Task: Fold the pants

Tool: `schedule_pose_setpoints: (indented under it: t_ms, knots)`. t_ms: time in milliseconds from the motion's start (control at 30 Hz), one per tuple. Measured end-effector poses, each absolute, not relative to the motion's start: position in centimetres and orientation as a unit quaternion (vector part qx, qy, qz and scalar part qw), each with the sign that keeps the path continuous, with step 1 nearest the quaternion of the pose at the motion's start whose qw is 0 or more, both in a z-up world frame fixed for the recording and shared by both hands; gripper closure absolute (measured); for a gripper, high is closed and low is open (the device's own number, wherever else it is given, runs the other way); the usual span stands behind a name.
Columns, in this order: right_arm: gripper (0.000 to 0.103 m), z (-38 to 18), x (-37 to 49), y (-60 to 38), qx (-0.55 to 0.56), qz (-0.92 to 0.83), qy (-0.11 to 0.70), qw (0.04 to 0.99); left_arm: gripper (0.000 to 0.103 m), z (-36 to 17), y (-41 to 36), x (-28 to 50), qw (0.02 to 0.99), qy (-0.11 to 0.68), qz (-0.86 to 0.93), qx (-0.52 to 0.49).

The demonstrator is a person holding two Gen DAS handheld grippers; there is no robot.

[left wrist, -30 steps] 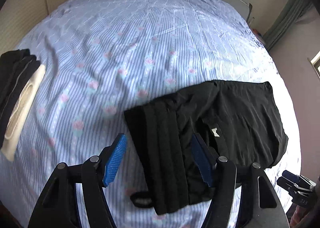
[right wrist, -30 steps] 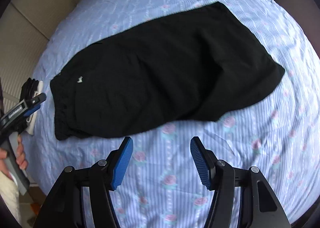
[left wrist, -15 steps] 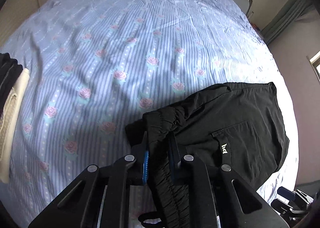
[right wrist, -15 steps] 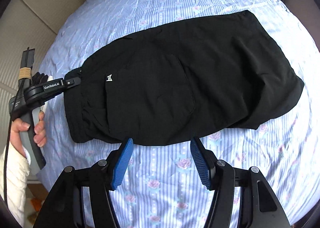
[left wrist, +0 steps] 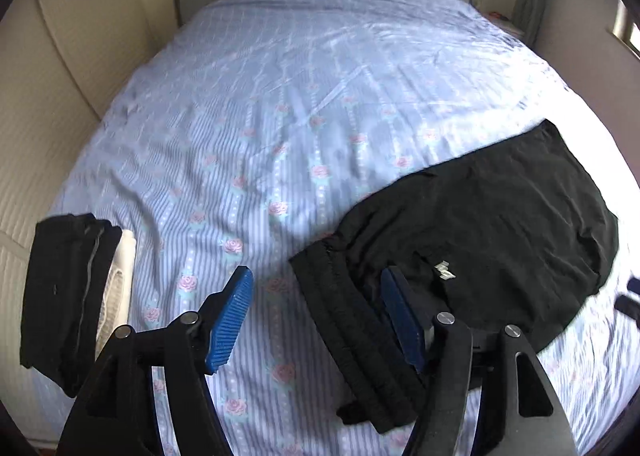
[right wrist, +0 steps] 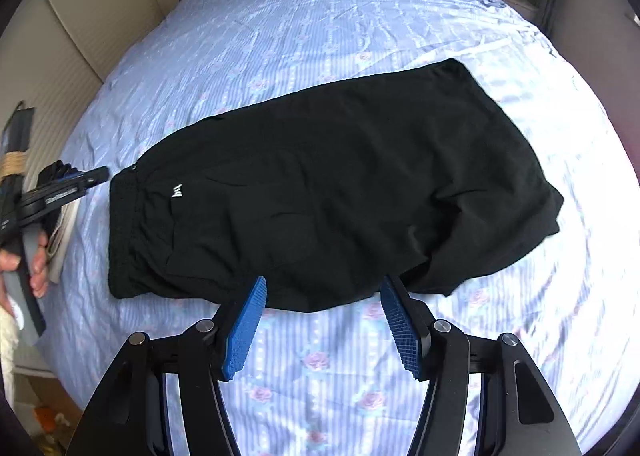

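Black pants (right wrist: 328, 184) lie spread flat across the striped bed (right wrist: 320, 16), waistband (left wrist: 352, 320) toward the left side, legs running off to the right, laid out that way, I'd say, so a fold can go across them. Left gripper (left wrist: 316, 320) hangs just above the waistband, jaws wide apart, gripping nothing. Right gripper (right wrist: 322, 326) is equally wide and empty, poised at the near edge of the pants. A folded pile (left wrist: 68, 296) sits well apart at the left.

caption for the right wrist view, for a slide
Open right gripper hovers at the near edge of black pants lying flat on a floral striped bedsheet.
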State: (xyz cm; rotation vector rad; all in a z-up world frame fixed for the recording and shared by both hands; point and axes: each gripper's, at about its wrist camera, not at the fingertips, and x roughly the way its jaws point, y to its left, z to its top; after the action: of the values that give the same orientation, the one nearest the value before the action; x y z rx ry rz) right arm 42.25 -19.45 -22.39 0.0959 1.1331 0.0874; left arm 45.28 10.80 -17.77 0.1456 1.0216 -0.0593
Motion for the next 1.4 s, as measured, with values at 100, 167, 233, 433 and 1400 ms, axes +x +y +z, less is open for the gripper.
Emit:
schedule_pose_setpoints:
  t_ms: [100, 167, 233, 433, 1400]
  knots:
    - [0.043, -22.9, 41.5, -24.5, 0.060, -0.002, 0.533, 0.844, 0.037, -16.6, 6.6, 41.9, 0.862, 0.488, -0.097, 0.100]
    - [0.043, -23.6, 41.3, -28.2, 0.077, -0.045, 0.538, 0.838, 0.038, -17.2, 3.1, 39.9, 0.854, 0.492, -0.137, 0.103]
    - [0.043, -24.4, 41.1, -31.3, 0.104, -0.065, 0.543, 0.831, 0.038, -18.1, -1.0, 37.9, 0.846, 0.491, -0.167, 0.125]
    - [0.045, -26.7, 39.9, -33.7, 0.064, -0.019, 0.574, 0.816, 0.052, -21.3, -13.9, 33.6, 0.826, 0.433, -0.263, 0.246]
    - [0.045, -30.3, 35.5, -43.6, 0.159, -0.041, 0.578, 0.799, 0.082, -31.8, -28.3, 35.8, 0.742, 0.363, -0.251, 0.504]
